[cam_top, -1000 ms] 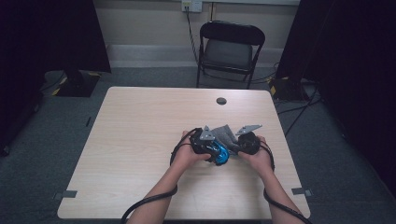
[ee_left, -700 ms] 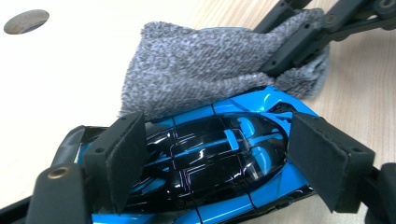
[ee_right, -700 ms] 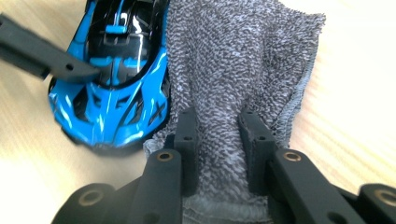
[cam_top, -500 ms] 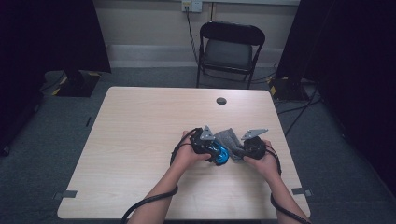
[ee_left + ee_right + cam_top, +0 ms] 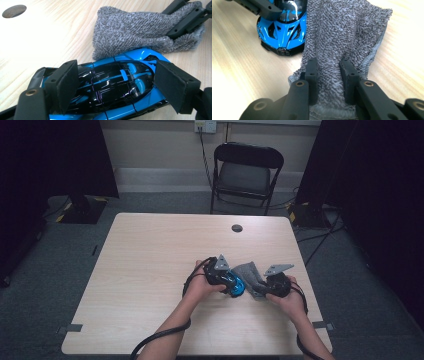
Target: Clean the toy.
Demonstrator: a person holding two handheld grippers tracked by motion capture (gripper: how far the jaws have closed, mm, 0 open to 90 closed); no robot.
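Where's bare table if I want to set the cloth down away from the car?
The table's whole left half is bare, as is the far strip up to the round hole. It is crowded near the right front, where the car, cloth and both grippers sit together.

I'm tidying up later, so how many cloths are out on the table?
1. A grey cloth lies bunched right of the blue toy car, its near end pinched in the right tongs. Its folds could hide a second layer.
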